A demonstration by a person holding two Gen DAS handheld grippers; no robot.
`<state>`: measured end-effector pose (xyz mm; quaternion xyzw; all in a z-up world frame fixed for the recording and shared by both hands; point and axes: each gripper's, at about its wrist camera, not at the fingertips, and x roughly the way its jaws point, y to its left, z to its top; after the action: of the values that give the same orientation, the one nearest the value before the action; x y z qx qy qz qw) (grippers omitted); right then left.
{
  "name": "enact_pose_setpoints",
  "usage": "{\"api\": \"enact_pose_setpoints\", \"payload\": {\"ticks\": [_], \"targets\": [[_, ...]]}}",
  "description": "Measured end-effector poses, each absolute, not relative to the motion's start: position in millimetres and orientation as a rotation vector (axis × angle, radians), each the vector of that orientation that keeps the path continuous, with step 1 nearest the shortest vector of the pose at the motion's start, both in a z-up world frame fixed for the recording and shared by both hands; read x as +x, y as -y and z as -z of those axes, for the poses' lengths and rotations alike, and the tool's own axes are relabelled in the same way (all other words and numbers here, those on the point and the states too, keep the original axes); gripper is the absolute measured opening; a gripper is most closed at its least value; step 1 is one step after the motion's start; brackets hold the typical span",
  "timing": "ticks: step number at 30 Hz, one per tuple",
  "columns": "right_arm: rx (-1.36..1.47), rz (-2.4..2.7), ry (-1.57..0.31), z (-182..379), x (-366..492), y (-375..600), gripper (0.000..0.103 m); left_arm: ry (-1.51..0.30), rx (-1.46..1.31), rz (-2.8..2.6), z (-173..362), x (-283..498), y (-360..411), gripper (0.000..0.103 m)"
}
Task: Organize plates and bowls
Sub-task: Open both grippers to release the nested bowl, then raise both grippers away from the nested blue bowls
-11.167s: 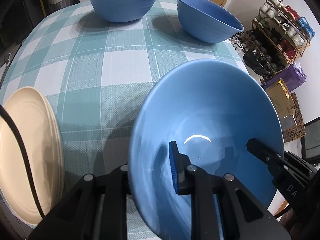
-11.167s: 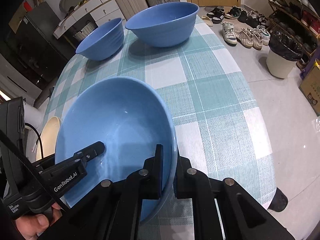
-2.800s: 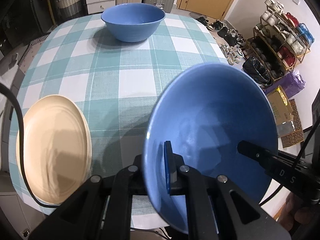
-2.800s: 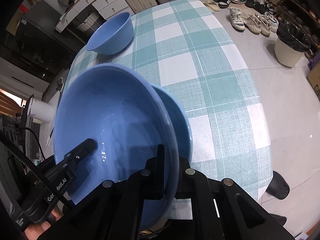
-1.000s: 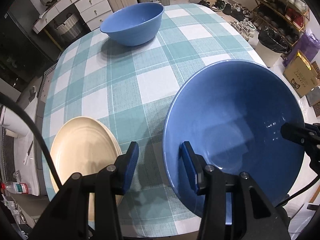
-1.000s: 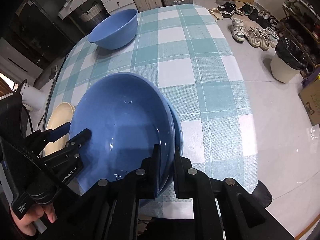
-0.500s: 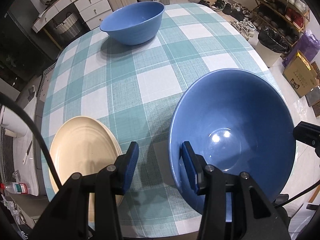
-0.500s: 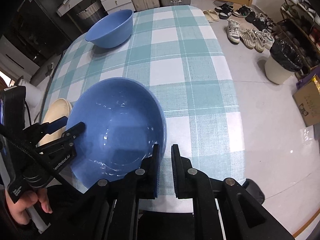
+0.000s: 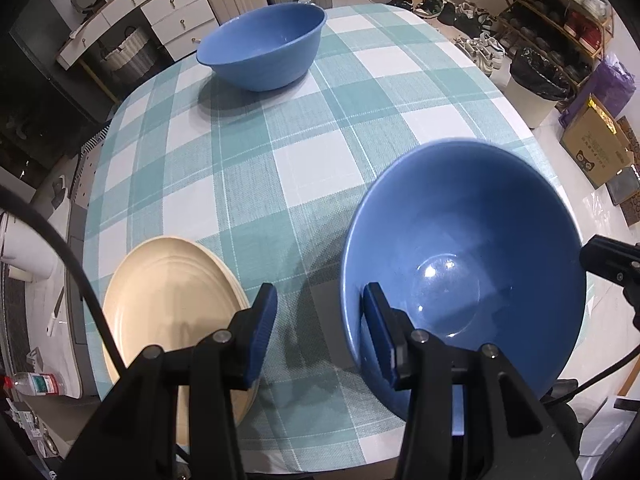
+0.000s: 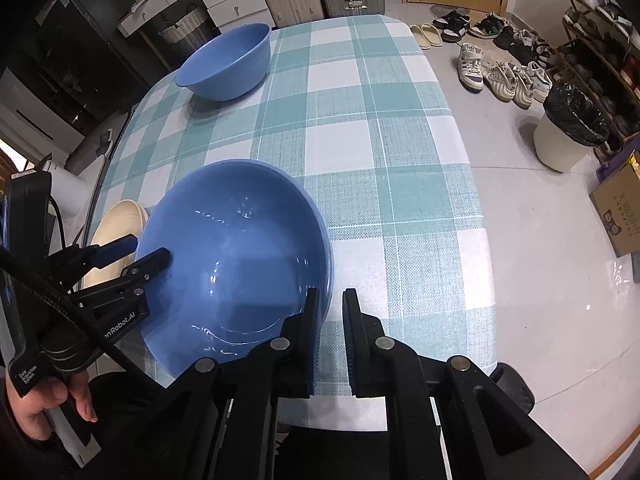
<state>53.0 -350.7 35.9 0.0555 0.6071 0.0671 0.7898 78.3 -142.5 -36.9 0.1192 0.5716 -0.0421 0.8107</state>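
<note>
You are hovering the left tongs (image 9: pixel 316 316) half-open and empty beside the nested blue bowls (image 9: pixel 464 272) sitting near-right on the bench (image 9: pixel 248 168), and the right tongs (image 10: pixel 331 328) nearly closed, empty, because the far bowl (image 9: pixel 262 46) is waiting to join the stack.

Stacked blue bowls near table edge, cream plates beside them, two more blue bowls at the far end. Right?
Wrong count: only one blue bowl stands at the far end, as the left wrist view shows. The stacked blue bowls near the table edge and the cream plates beside them are as stated.
</note>
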Motion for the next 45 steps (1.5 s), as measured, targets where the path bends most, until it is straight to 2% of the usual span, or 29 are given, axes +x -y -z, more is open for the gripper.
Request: {"api": "enact_pose_setpoints", "payload": {"ticks": [9,13,14,17,22,32,39,40,42,43,44,45], "targets": [[0.114,-0.146,-1.303,-37,53,350,0.009,-1.230,0.196,0.114,26,83,132,0.048],[0.141,-0.152,-1.294,-39,55,354,0.009,-1.177,0.103,0.107,13,82,118,0.048],[0.151,-0.153,-1.278,-42,55,356,0.012,-1.158,0.086,0.102,9,80,116,0.048],[0.210,-0.175,-1.206,-53,53,365,0.032,-1.108,0.041,0.117,1,75,111,0.048],[0.239,-0.179,-1.120,-70,48,369,0.033,-1.086,0.040,0.097,1,74,110,0.048],[0.255,-0.270,-0.847,-96,24,349,0.048,-0.911,0.011,0.074,-9,54,108,0.048],[0.208,-0.347,-0.643,-103,2,319,0.049,-0.750,-0.020,0.050,-21,30,95,0.050],[0.220,-0.352,-0.611,-104,-1,319,0.049,-0.719,-0.035,0.047,-24,24,92,0.052],[0.269,-0.374,-0.542,-105,-9,319,0.058,-0.674,-0.041,0.041,-29,15,88,0.060],[0.283,-0.381,-0.514,-105,-12,319,0.066,-0.631,-0.035,0.022,-32,7,86,0.071],[0.292,-0.384,-0.478,-105,-16,317,0.072,-0.582,-0.027,0.001,-34,0,83,0.086],[0.295,-0.394,-0.449,-105,-20,315,0.074,-0.547,-0.022,-0.012,-36,-5,82,0.093]]}}
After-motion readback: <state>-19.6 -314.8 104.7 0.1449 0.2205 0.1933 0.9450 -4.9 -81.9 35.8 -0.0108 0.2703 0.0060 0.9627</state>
